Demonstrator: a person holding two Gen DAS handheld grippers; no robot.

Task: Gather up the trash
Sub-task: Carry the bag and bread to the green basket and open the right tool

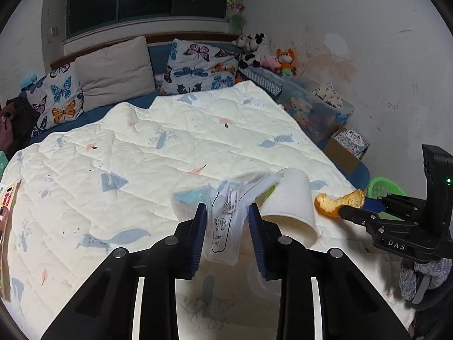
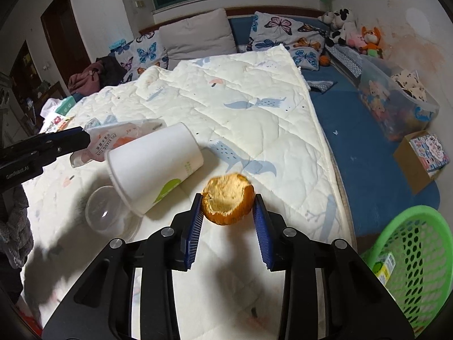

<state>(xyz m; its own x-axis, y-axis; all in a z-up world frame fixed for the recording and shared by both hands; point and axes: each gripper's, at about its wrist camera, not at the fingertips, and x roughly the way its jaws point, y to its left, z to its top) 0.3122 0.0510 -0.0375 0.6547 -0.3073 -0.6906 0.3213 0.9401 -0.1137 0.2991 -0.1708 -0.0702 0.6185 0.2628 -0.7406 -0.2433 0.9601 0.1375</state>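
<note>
My left gripper [image 1: 226, 212] is shut on a thin clear plastic wrapper [image 1: 226, 226] with printed marks, lifted just above the quilt. Right beside it a white paper cup [image 1: 291, 198] lies on its side. In the right wrist view the same wrapper [image 2: 113, 138] hangs from the left gripper [image 2: 85, 138], behind the cup [image 2: 155, 164]. My right gripper [image 2: 228, 206] is shut on a hollow orange peel [image 2: 228, 201], held off the bed. The peel [image 1: 334, 202] shows right of the cup in the left wrist view. A clear plastic lid [image 2: 102, 212] lies by the cup's mouth.
A cream quilt [image 1: 170, 141] covers the bed, with pillows [image 1: 113, 68] at the head. A green mesh basket [image 2: 410, 255] stands on the floor at the bed's right, holding a small carton. A storage bin [image 2: 396, 104] and a cardboard box [image 2: 419, 158] sit along the wall.
</note>
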